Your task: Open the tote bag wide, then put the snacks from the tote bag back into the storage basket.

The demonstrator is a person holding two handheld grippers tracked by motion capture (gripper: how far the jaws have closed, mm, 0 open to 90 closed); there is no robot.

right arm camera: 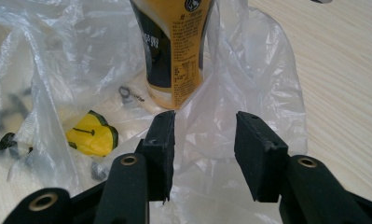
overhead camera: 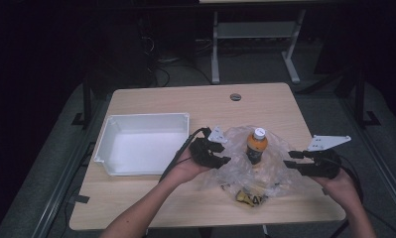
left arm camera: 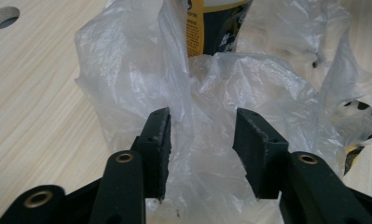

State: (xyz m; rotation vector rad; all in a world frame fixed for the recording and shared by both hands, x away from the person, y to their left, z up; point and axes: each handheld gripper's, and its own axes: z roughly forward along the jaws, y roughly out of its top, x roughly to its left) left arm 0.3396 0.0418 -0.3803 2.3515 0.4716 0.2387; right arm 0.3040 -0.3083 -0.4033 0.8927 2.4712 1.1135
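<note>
On the left side of the pale wooden desk [overhead camera: 151, 208] sits a white rectangular plastic bin [overhead camera: 113, 133] with smooth walls, well apart from the desk's edges. Just right of it, the left gripper [overhead camera: 224, 151] has its fingers [left arm camera: 161, 135] parted, crinkly film loose between them, not pinched. Mid-desk lies the clear crumpled plastic bag [overhead camera: 275, 148] around an upright orange bottle with a white cap [overhead camera: 257, 145]. Right gripper [overhead camera: 291, 159] fingers [right arm camera: 256, 140] are likewise apart, near the desk's right edge.
</note>
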